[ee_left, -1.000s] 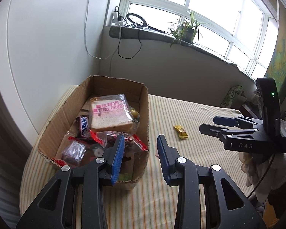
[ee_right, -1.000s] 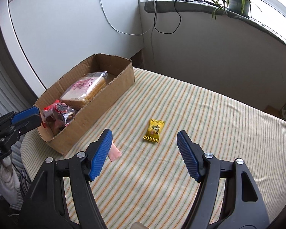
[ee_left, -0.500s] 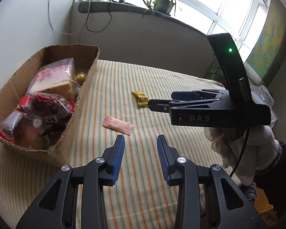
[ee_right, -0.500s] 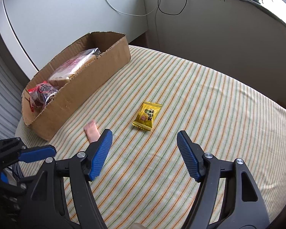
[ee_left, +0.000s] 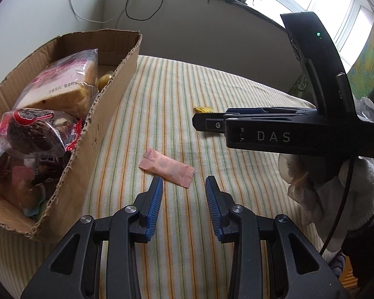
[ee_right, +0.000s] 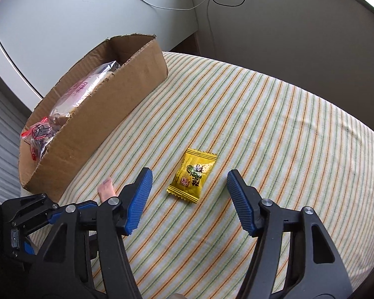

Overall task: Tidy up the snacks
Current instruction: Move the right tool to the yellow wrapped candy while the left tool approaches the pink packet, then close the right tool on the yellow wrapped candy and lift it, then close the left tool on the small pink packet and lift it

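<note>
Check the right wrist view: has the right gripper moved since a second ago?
Yes. The right gripper has come down and forward toward the yellow candy, which now lies just ahead of its open jaws; the cardboard box looms closer too. Its jaws have just been closing, nothing between them.

Left gripper (ee_left: 184,184) jaws narrowly apart, right gripper (ee_right: 189,179) jaws closing, empty
</note>
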The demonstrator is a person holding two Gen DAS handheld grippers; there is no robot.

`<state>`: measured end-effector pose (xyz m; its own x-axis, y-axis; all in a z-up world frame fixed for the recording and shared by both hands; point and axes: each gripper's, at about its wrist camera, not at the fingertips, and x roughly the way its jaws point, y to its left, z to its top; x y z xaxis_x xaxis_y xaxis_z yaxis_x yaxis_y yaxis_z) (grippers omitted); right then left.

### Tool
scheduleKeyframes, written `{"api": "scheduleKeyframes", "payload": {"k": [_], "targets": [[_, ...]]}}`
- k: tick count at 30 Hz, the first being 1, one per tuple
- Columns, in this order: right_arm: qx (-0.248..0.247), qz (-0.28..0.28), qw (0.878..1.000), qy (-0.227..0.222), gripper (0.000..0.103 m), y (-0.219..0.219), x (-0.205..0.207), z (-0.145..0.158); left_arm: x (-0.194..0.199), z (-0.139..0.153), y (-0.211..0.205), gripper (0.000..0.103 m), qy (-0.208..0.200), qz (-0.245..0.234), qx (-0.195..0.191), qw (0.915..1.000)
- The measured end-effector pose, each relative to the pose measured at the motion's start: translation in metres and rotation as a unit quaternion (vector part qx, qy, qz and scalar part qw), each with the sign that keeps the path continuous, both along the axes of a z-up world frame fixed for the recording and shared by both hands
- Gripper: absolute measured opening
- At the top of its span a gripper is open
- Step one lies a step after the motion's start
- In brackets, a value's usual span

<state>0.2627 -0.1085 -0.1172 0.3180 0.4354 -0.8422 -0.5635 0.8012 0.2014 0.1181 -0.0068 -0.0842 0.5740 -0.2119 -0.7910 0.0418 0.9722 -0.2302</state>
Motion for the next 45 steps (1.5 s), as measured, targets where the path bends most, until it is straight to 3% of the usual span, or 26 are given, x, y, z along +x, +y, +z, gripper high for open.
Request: {"api": "scheduleKeyframes", "payload": {"k": [3, 8, 10, 16, 18, 23, 25, 28, 31, 36, 42, 45], "targets": [[0.0, 0.002, 1.0, -0.001, 0.066, 0.002, 0.003, 0.0, 0.004, -0.003, -0.002, 0.034, 0.0, 0.006, 0.002, 1.0], [-0.022, 0.003, 1.0, -0.017, 0.052, 0.007, 0.005, -0.002, 0.02, -0.006, -0.003, 0.034, -0.005, 0.014, 0.011, 0.9998], [-0.023, 0.003, 1.0, -0.018, 0.051, 0.008, 0.008, -0.003, 0.02, -0.005, -0.004, 0.034, -0.006, 0.016, 0.016, 0.9997], [-0.044, -0.002, 0.999, -0.031, 0.026, 0.003, 0.011, -0.002, 0.025, -0.006, -0.001, 0.034, -0.005, 0.026, 0.012, 0.9996], [-0.04, -0.005, 0.999, -0.027, 0.026, -0.004, 0.012, -0.001, 0.031, -0.005, 0.001, 0.037, -0.004, 0.029, 0.003, 0.9996], [-0.038, -0.013, 0.999, -0.028, 0.026, -0.017, 0.011, -0.001, 0.041, -0.005, -0.007, 0.038, -0.008, 0.027, 0.03, 0.9992], [-0.037, -0.016, 0.999, -0.028, 0.026, -0.024, 0.011, 0.0, 0.043, -0.005, -0.005, 0.038, -0.007, 0.03, 0.017, 0.9994], [-0.034, -0.023, 0.999, -0.029, 0.026, -0.033, 0.011, 0.0, 0.045, -0.006, 0.001, 0.046, -0.005, 0.04, 0.004, 0.9992], [-0.026, -0.028, 0.999, -0.029, 0.026, -0.042, 0.009, 0.0, 0.051, -0.007, -0.007, 0.05, -0.006, 0.037, 0.018, 0.9991], [-0.016, -0.033, 0.999, -0.033, 0.026, -0.055, 0.006, 0.003, 0.069, -0.007, -0.013, 0.05, -0.006, 0.041, 0.03, 0.9987], [-0.011, -0.04, 0.998, -0.038, 0.026, -0.069, 0.006, 0.003, 0.078, -0.008, -0.033, 0.05, -0.011, 0.024, 0.071, 0.9972], [-0.005, -0.044, 0.998, -0.039, 0.026, -0.078, 0.007, 0.003, 0.081, -0.006, -0.035, 0.046, -0.012, 0.018, 0.061, 0.9979]]}}
